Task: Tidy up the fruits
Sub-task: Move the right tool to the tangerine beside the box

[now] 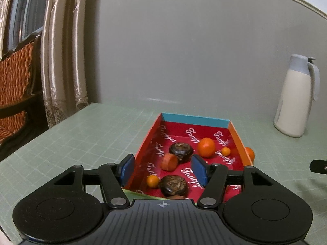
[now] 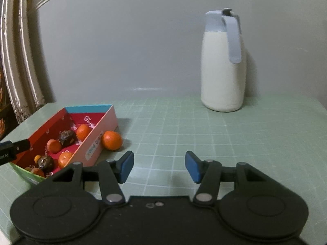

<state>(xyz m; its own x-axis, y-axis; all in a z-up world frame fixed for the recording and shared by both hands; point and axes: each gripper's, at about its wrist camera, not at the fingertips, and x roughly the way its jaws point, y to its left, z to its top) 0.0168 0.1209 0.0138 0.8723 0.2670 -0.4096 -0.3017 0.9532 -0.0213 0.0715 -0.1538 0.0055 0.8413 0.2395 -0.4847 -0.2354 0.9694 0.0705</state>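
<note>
Left hand-held gripper (image 1: 163, 168) released above box (image 1: 195, 120), right hand-held gripper (image 2: 159, 166) released, box lengthwise toward wall

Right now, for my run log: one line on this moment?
left tongs: open over box | right tongs: open, empty | one orange outside box

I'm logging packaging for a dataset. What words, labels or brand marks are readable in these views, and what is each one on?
"Tangy", or a word much like it, in white script, repeated across the red lining of the box; the letters are blurred.
A white label on the box's pink outer side: its dark words are too blurred to read.
White letters on the left gripper's black body at the right wrist view's left edge: cut off, unreadable.
The jug: no text visible.
</note>
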